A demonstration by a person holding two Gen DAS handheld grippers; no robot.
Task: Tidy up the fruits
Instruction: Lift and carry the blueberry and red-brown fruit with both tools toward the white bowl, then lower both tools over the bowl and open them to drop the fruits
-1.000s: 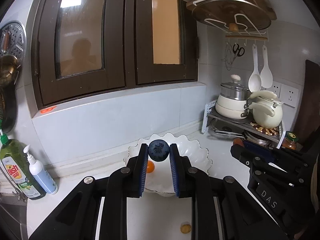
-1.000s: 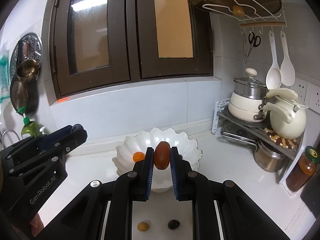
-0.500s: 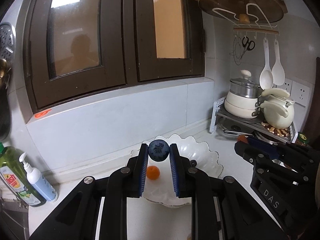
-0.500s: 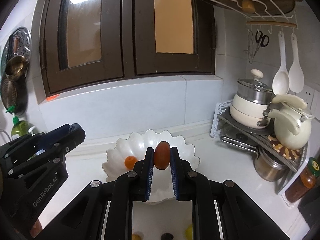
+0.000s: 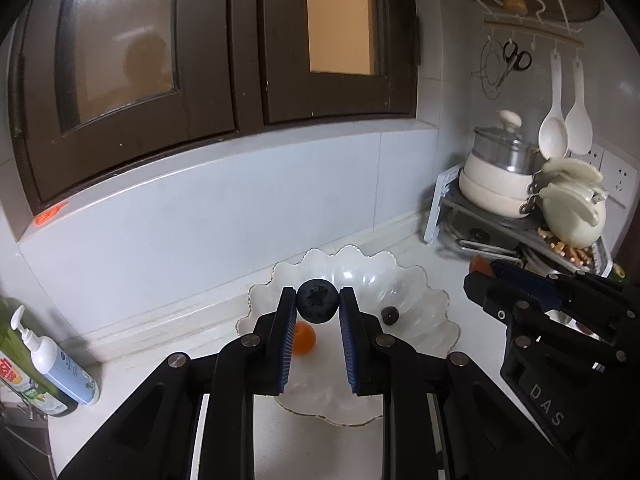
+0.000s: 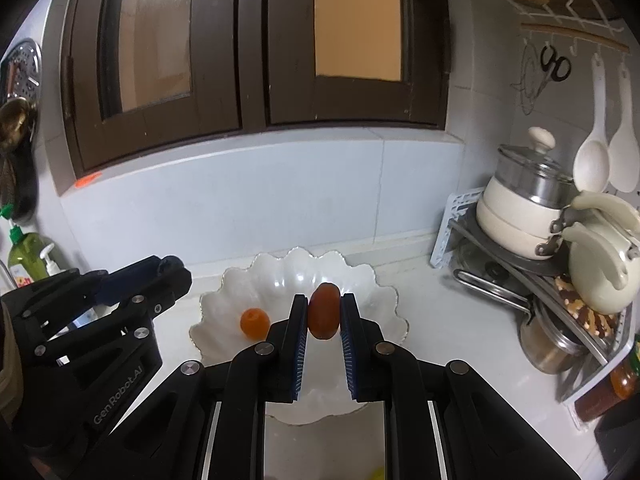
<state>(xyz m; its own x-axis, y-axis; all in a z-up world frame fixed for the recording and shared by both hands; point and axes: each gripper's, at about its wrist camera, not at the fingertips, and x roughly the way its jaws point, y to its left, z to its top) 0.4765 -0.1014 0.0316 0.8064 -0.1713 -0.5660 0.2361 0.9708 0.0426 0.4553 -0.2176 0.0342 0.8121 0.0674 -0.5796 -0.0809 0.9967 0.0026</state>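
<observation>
Left gripper (image 5: 318, 306) pinching a round dark blueberry (image 5: 317, 305), right gripper (image 6: 324, 316) clamping an oval reddish-brown tomato (image 6: 324, 315) — both over the scalloped white glass bowl (image 5: 420, 284).

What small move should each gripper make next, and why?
Probably ease both forward over the scalloped bowl, then open. The left gripper pinches a blueberry, the right gripper a reddish-brown fruit, both at its near rim.

We see a white counter (image 5: 168, 364) carrying a scalloped white bowl (image 5: 416, 280), a pump bottle (image 5: 60, 364) lying beside a green bottle (image 5: 20, 376), and a pot rack (image 6: 460, 220).
</observation>
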